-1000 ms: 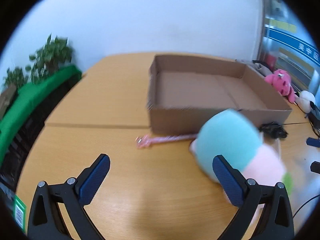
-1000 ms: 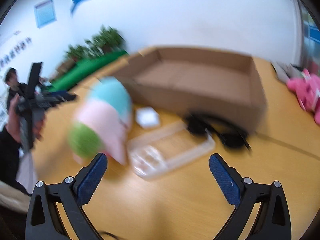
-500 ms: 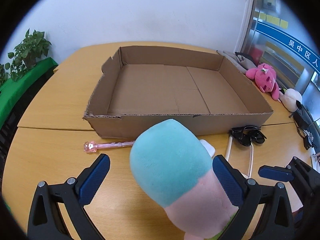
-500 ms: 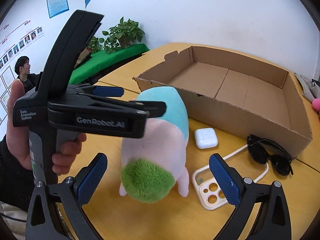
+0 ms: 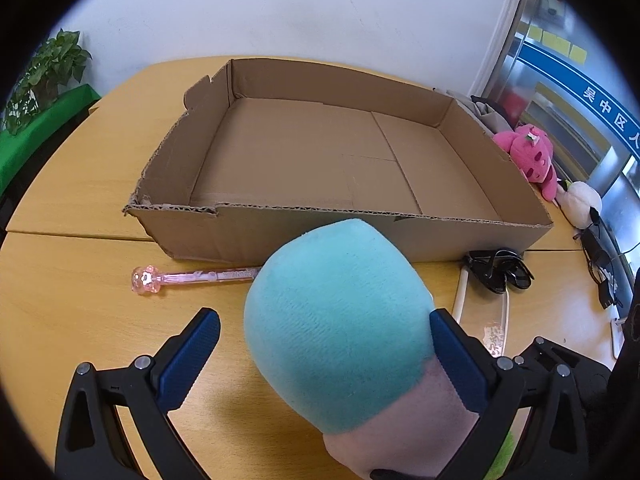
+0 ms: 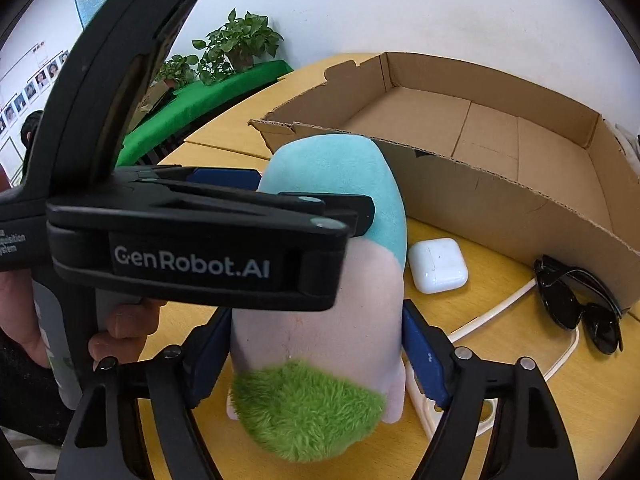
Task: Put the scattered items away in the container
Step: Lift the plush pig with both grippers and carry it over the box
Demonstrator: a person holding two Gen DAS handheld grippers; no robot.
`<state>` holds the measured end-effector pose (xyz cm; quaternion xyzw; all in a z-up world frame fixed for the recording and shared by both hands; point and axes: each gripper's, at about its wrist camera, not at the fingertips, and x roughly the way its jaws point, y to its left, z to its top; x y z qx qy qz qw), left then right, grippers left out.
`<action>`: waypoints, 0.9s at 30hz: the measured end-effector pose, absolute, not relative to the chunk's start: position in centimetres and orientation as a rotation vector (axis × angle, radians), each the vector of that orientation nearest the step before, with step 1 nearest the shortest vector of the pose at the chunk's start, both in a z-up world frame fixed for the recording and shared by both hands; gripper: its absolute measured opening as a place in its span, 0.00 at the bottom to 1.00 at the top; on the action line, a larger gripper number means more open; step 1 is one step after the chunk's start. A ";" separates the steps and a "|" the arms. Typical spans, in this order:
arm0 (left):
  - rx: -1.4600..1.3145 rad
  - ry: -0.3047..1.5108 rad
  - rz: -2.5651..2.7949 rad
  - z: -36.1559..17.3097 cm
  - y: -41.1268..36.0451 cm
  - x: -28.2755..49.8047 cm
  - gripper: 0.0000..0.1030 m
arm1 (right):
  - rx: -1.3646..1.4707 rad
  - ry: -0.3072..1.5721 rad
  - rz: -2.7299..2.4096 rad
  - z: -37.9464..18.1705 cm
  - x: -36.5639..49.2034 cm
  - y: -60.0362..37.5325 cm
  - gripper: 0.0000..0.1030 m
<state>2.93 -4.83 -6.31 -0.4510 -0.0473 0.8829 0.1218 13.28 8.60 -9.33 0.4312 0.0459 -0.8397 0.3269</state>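
The plush toy now sits nearer, outside the empty cardboard box.

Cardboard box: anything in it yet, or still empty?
Empty. Both wrist views show the cardboard box with bare floor panels; the plush toy, earbud case and sunglasses all sit outside it on the table.

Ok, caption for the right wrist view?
Right gripper closing around the plush toy beside the empty cardboard box, left gripper alongside.
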 end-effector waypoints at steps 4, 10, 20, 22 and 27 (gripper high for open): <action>-1.318 -0.205 2.511 -6.5 -4.8 3.0 0.86 | 1.135 0.102 -2.200 -9.4 13.3 8.7 0.76; -1.303 -0.220 2.498 -5.7 -4.5 4.0 0.71 | 1.104 0.120 -2.211 -8.9 14.0 8.4 0.70; -1.173 -0.206 2.570 -0.7 -4.9 5.7 0.68 | 0.936 0.125 -2.259 -4.2 15.6 8.4 0.69; -1.128 -0.183 2.580 0.9 -4.7 5.6 0.68 | 0.897 0.129 -2.281 -2.8 15.4 8.6 0.69; -1.055 -0.163 2.563 4.6 -4.3 4.0 0.68 | 0.816 0.179 -2.334 1.2 13.8 8.7 0.69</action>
